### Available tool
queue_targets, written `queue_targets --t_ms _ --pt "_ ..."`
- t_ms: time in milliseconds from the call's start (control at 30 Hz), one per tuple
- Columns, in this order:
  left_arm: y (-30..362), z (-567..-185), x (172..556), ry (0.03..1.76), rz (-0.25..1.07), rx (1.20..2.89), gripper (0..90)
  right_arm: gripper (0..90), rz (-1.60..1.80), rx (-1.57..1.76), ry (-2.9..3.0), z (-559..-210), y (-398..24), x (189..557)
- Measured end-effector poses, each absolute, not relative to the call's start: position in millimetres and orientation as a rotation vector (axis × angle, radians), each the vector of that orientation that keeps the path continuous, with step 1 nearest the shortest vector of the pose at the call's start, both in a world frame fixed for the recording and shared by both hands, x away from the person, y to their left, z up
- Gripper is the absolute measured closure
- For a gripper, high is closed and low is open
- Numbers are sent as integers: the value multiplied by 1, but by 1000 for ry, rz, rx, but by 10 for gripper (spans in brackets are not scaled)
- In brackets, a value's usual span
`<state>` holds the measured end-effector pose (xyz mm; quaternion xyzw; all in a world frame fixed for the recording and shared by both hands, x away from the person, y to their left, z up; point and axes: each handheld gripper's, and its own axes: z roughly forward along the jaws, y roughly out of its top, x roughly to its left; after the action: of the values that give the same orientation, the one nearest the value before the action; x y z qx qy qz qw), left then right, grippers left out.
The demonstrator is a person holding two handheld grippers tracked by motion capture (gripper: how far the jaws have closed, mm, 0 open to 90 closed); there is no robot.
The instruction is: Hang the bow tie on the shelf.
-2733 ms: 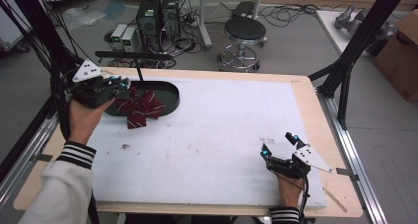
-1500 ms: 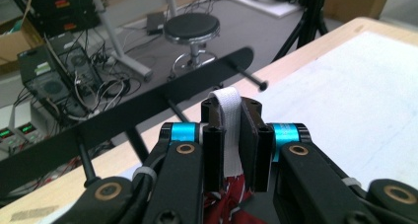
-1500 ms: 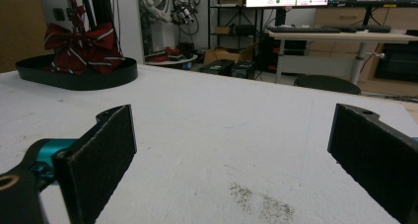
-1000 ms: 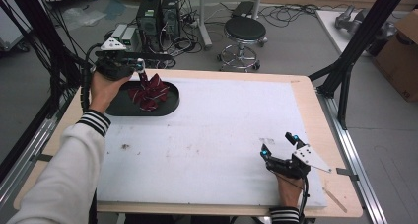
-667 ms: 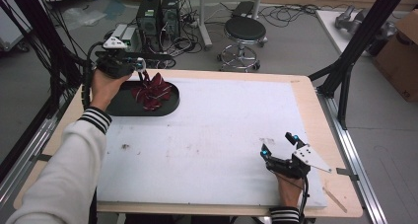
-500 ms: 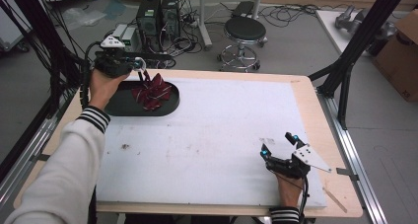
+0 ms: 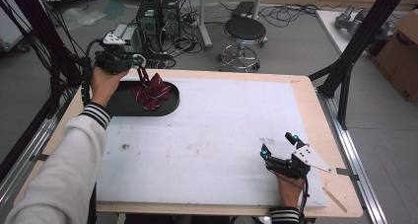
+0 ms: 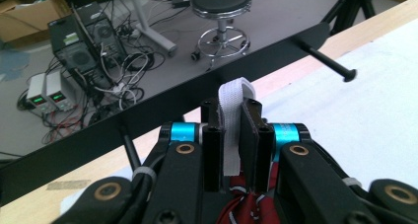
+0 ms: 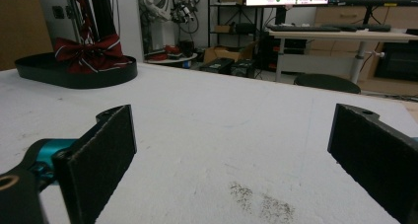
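A dark red striped bow tie (image 7: pixel 150 92) hangs by its white strap (image 8: pixel 231 115) over the black oval tray (image 7: pixel 118 103) at the table's back left. Its lower folds reach down into the tray. My left gripper (image 7: pixel 140 61) is above the tray's back edge, shut on that strap, with red fabric (image 8: pixel 246 204) showing just below the jaws. My right gripper (image 7: pixel 277 143) rests near the front right of the white mat, open with nothing between its pads (image 9: pixel 106 140). From there the bow tie (image 9: pixel 91 49) and tray (image 9: pixel 74 76) show far off at the upper left.
A white mat (image 7: pixel 222 130) covers most of the wooden table, with dirt specks (image 9: pixel 261 202) near the right gripper. Behind the table are a stool (image 7: pixel 244 34) and computer cases (image 7: pixel 157 17). A black frame post (image 7: pixel 345 61) stands at the back right corner.
Since the earliest frame my left gripper has carried the bow tie from the tray's left side toward its back edge. Over the last second it has barely moved. The right gripper has stayed still.
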<state>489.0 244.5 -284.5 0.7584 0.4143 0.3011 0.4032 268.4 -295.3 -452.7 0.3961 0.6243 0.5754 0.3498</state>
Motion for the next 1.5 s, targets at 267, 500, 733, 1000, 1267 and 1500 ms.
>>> queue_targets --t_ms 267,500,733,1000,1267,1500 --pt "246 -287 492 1090 787 1896 707 33 1488 1025 1618 -453 -295 269" --pt "252 -285 485 1069 792 1844 591 34 1488 1021 1617 -453 -296 269" --pt "259 -282 466 935 805 1715 293 33 1492 1025 1618 -453 -296 269" --pt "268 -289 410 770 819 1593 122 33 1492 1027 1616 -453 -296 268" --pt "277 -319 372 720 791 1567 69 33 1487 1018 1609 -453 -295 268" --pt "287 -342 357 731 774 1558 69 33 1485 1026 1604 -453 -295 267"
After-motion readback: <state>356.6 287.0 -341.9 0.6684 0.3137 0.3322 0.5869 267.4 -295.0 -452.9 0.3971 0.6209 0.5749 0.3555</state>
